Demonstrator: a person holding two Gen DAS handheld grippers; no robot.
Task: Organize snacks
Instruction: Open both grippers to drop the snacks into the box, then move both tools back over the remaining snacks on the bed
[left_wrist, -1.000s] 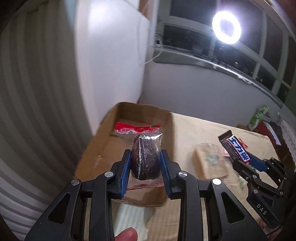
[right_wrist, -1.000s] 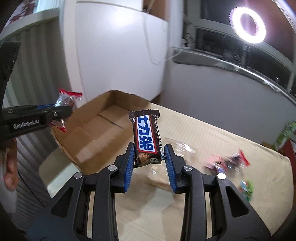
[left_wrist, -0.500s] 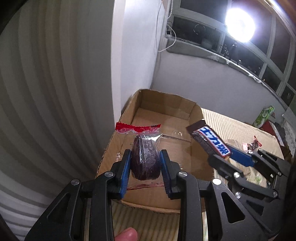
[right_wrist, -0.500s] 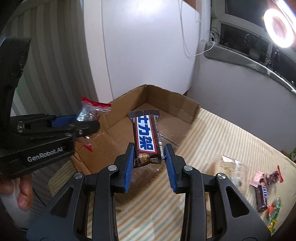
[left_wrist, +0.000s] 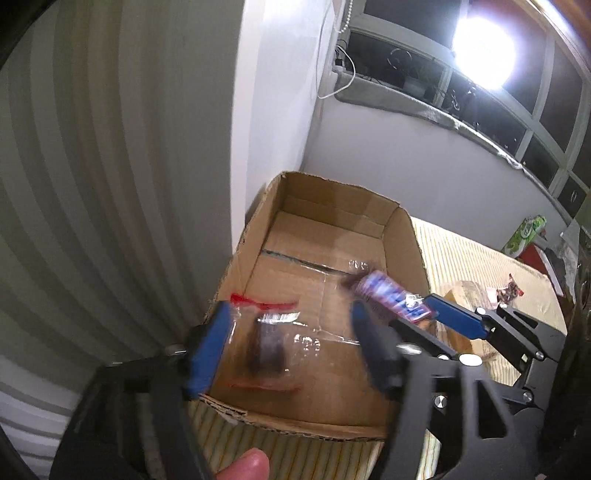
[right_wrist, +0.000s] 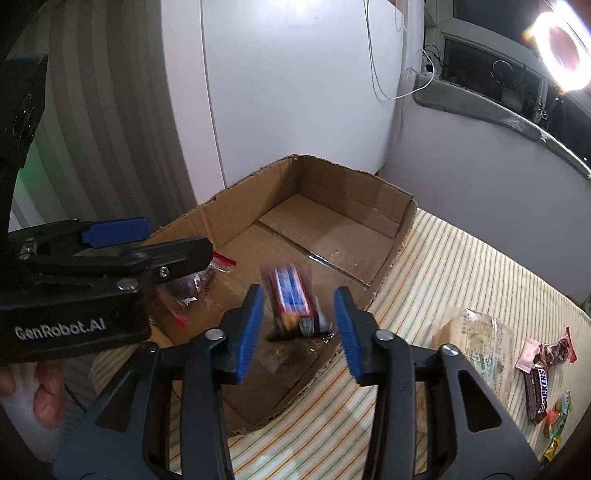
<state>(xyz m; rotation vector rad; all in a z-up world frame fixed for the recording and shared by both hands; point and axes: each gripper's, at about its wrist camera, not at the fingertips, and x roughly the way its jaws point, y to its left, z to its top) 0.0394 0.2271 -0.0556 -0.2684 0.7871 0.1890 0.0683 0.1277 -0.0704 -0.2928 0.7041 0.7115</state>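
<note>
Both tongs, L (left_wrist: 291, 350) & R (right_wrist: 299, 325), just opened, pads gripping nothing.

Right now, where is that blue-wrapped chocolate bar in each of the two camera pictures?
Left wrist view: the blue-wrapped chocolate bar shows blurred at centre right, over the box's right side, by the right hand-held gripper.
Right wrist view: it sits just below centre, blurred, between that gripper's open blue pads, not pressed by them.
Shared landmark: the open cardboard box.
</note>
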